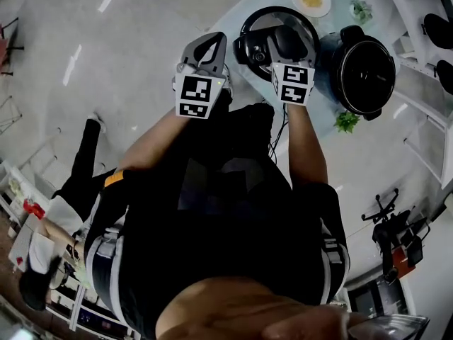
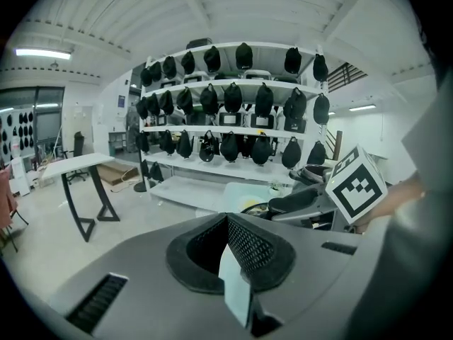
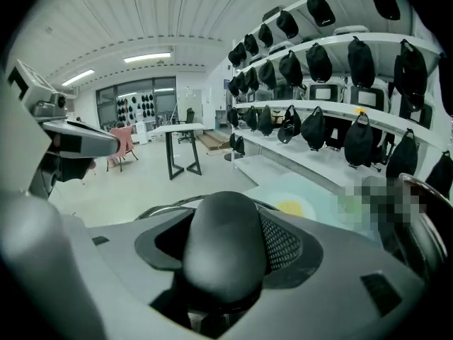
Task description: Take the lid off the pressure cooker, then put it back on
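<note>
In the head view my right gripper (image 1: pixel 285 54) holds the lid (image 1: pixel 265 30) just left of the cooker (image 1: pixel 361 66), though I can't tell if it hangs free. I'd keep it level and centre it over the cooker before lowering. The left gripper view shows the left gripper (image 2: pixel 237 261) closed on nothing, with the lid off to its right. The right gripper view shows jaws clamped on the lid's handle (image 3: pixel 226 250).

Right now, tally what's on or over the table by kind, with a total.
Cooker pot: 1
Lid, held by the right gripper: 1
Plate with yellow food: 1
Green sprigs: 2
Total: 5
</note>
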`<state>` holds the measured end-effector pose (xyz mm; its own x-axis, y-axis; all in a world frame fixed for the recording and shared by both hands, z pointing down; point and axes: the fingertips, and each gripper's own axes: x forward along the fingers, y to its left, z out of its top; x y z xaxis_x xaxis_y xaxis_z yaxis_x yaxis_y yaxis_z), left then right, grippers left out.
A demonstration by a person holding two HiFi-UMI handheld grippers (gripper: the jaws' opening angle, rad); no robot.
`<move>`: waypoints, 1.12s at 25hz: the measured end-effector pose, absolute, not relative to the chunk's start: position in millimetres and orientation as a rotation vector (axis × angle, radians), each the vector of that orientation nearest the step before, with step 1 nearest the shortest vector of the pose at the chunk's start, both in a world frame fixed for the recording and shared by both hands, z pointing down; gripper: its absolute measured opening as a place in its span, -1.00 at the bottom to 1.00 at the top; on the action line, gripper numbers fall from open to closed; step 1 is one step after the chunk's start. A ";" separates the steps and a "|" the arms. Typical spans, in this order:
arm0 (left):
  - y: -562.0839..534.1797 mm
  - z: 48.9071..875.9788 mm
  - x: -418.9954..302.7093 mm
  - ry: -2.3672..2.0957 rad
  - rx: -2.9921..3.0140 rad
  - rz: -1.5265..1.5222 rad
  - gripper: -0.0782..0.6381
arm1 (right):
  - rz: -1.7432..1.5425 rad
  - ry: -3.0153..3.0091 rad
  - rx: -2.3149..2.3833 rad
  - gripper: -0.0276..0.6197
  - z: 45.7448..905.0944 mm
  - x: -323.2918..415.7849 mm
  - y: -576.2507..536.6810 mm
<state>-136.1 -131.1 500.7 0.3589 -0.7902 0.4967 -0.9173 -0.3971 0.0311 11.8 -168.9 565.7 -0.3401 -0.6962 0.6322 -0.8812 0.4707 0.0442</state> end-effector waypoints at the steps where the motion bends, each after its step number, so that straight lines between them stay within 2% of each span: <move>1: -131.7 506.2 -135.1 -1.505 2.318 0.595 -0.76 | 0.416 -2.130 1.299 0.01 572.7 11.9 -169.7; 15: -131.4 550.7 -137.8 -1.448 2.290 0.642 -0.76 | 0.462 -2.079 1.281 0.01 634.3 12.1 -172.9; 28: -121.3 540.8 -146.3 -1.462 2.301 0.594 -0.76 | 0.437 -2.025 1.267 0.02 658.0 16.2 -160.5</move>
